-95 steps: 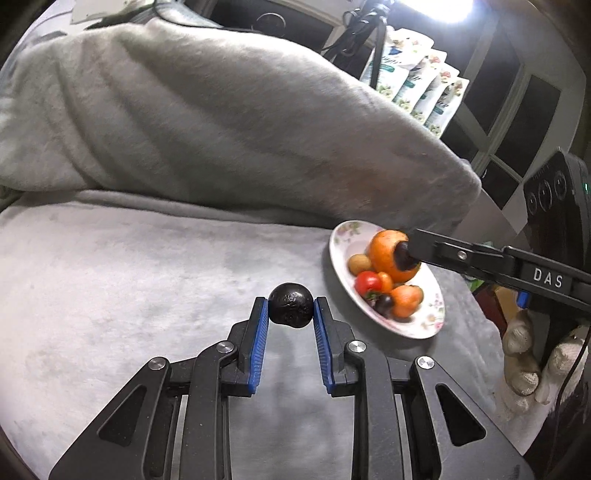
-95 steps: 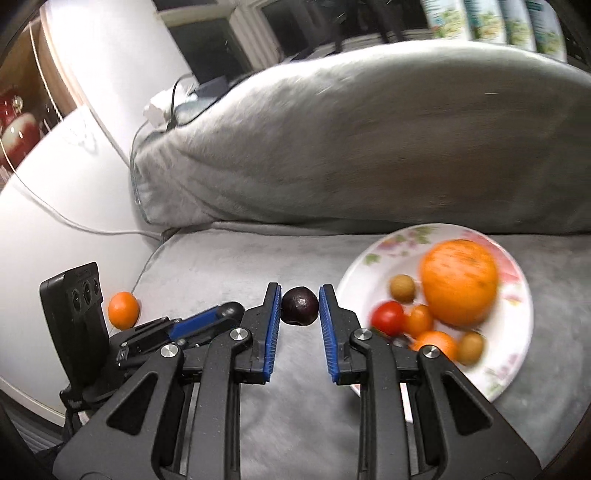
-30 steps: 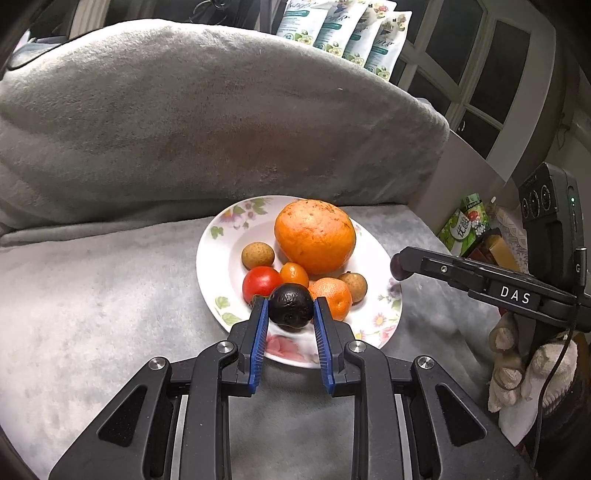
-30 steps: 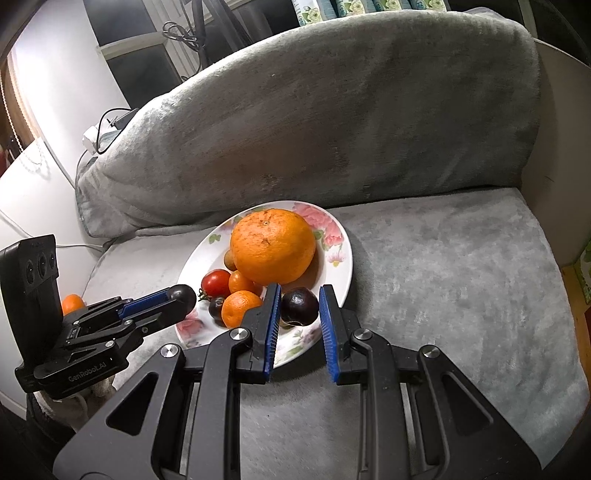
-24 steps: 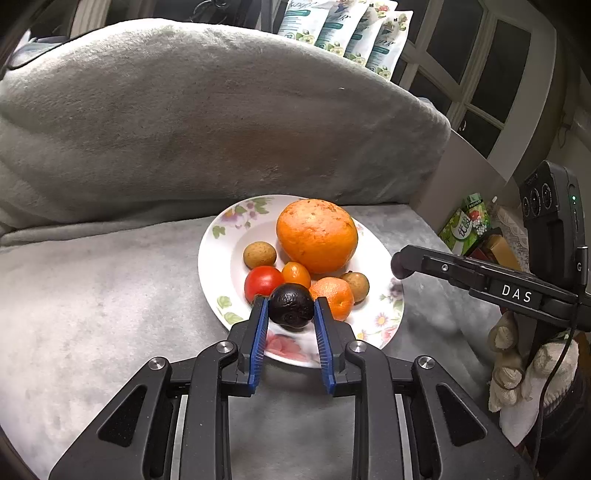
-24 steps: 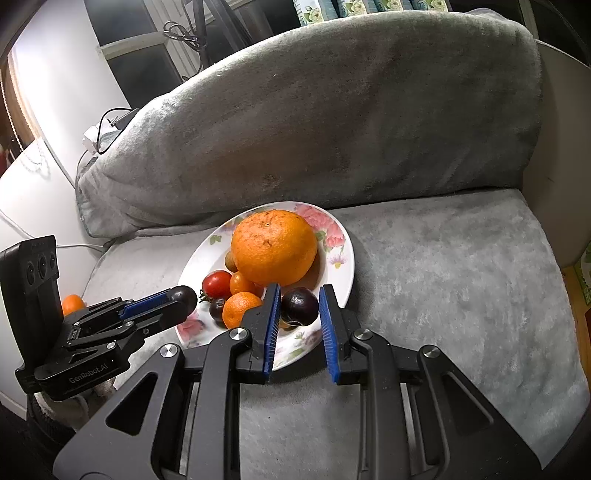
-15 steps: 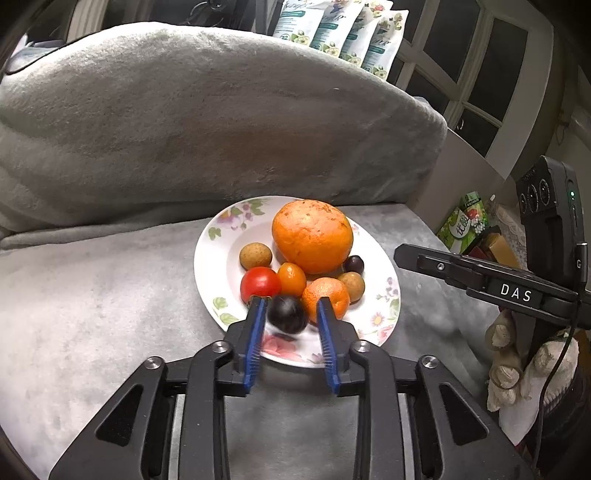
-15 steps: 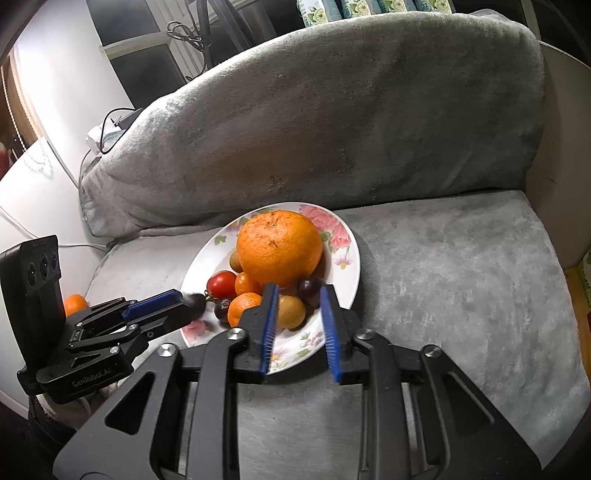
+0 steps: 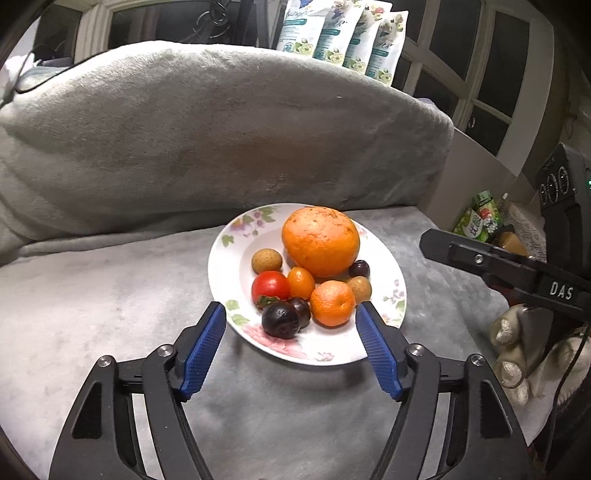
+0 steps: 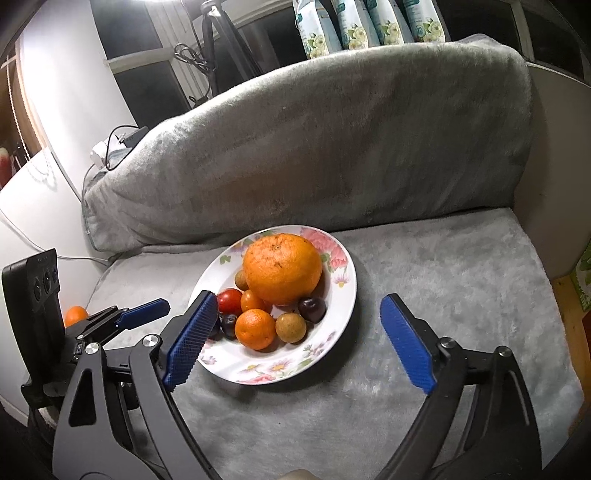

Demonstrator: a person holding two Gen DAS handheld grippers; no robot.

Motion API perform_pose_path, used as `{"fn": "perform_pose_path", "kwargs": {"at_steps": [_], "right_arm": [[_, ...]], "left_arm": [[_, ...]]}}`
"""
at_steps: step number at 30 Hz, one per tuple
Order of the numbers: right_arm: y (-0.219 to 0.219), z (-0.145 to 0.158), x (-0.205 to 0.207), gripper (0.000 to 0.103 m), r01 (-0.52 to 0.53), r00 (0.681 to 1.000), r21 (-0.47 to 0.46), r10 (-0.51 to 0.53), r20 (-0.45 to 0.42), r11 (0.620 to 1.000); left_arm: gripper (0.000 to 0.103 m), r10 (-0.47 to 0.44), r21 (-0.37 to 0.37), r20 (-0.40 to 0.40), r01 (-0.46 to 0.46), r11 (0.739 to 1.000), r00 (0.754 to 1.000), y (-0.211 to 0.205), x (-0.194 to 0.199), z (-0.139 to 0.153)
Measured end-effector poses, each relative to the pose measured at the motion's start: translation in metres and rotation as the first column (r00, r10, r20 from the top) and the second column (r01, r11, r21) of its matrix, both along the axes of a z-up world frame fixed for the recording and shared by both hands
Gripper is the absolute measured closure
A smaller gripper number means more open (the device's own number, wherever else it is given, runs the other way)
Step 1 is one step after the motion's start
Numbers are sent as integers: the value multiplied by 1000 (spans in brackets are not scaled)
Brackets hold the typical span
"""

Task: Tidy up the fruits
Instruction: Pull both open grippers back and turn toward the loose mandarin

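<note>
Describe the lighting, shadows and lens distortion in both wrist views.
Left wrist view: fisheye bends the window frames, corners vignetted black; the plate casts a soft shadow on the grey blanket. Right wrist view: a lamp blows out at the top edge; the fruit stays sharp.

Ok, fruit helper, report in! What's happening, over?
Left gripper and right gripper opening, nothing between the fingers. Both dark fruits on the plate. One small orange off the plate. Nothing in the way.

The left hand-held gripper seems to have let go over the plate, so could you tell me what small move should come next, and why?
Probably lift the left hand-held gripper straight back. Its jaws are opening, the dark fruit lies free on the plate, and one orange fruit is off the plate.
</note>
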State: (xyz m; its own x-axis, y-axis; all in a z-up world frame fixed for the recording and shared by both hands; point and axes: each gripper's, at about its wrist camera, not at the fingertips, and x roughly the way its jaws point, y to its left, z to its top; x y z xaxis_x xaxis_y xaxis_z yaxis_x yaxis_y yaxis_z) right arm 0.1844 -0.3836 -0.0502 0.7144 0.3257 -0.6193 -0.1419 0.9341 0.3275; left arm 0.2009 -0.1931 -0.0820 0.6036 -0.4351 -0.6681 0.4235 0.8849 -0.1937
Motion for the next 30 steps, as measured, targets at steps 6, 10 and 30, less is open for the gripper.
{"fn": "perform_pose_path", "kwargs": {"at_steps": [6, 10, 30], "right_arm": [[3, 5, -2, 11, -9, 1000, -3, 9, 3, 1000], [7, 8, -4, 11, -13, 1000, -2, 13, 17, 1000], [49, 27, -11, 10, -85, 993, -45, 89, 73, 995]], "left_arm": [[30, 9, 16, 29, -10, 1000, 1000, 2, -7, 9], [24, 13, 17, 49, -14, 1000, 999, 4, -12, 14], [24, 67, 1, 108, -68, 998, 992, 37, -40, 35]]}}
